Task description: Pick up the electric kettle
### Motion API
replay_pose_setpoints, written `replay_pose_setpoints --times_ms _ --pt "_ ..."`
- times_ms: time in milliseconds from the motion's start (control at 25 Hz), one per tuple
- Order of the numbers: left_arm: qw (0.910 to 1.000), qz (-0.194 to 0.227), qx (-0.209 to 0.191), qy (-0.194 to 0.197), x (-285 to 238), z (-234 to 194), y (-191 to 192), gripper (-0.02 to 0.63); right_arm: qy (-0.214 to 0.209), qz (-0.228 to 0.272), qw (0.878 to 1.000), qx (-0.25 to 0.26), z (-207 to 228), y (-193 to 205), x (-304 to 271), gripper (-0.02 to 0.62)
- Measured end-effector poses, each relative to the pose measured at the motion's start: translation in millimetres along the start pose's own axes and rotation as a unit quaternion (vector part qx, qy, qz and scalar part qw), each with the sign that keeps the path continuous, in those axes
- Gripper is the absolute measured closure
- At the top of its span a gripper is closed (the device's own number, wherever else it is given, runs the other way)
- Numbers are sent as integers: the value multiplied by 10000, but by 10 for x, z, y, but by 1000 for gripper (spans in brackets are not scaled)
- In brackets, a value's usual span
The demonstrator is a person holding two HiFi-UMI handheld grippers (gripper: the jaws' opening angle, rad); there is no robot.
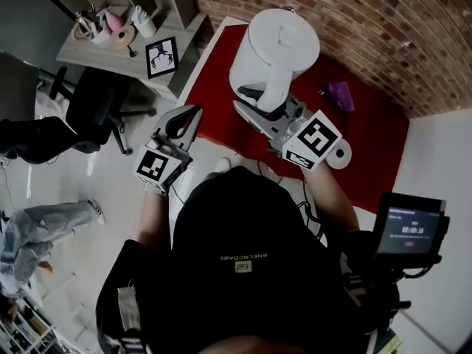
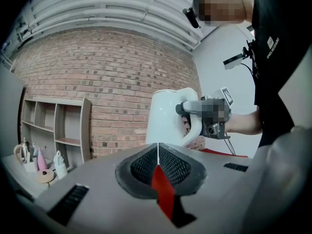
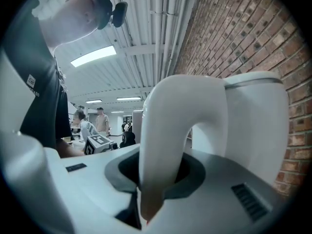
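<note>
One electric kettle: smooth white plastic, a rounded barrel with a thick looped handle. Sits over the near part of a flat red table top, close by a rough brick wall. Hard to tell whether resting on the red surface or raised off it.

Two grippers, both of pale moulded plastic, each with dark ribbed pads and a cube of black-and-white square markers.

Right gripper: partly open and clamped on the kettle's handle, the white loop filling the gap between the dark pads in the right gripper view.

Left gripper: closed tight, netted pads meeting along one thin seam, nothing between them. Held near the table's left edge, apart from the kettle.

One small purple thing on the red top to the kettle's right, too blurred to name. One black-framed picture propped on a grey desk, with one black office chair beside. One handheld screen, dark and rectangular, low at right.
</note>
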State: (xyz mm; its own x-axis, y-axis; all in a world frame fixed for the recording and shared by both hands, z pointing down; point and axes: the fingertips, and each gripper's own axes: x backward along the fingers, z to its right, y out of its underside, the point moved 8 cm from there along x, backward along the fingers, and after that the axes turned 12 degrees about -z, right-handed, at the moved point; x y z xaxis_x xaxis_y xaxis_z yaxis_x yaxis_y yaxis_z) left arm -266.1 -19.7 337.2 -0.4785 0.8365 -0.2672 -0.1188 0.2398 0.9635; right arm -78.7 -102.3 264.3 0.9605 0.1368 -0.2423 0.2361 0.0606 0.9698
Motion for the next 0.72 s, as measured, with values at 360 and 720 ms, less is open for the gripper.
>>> replay_pose_setpoints --times_ms 360,720 --pt "9999 25 -98 104 -62 -33 30 601 43 -12 10000 -44 12 55 -21 514" --pt "9998 -1 -45 193 -144 -43 24 601 100 -41 9997 -196 64 113 21 514"
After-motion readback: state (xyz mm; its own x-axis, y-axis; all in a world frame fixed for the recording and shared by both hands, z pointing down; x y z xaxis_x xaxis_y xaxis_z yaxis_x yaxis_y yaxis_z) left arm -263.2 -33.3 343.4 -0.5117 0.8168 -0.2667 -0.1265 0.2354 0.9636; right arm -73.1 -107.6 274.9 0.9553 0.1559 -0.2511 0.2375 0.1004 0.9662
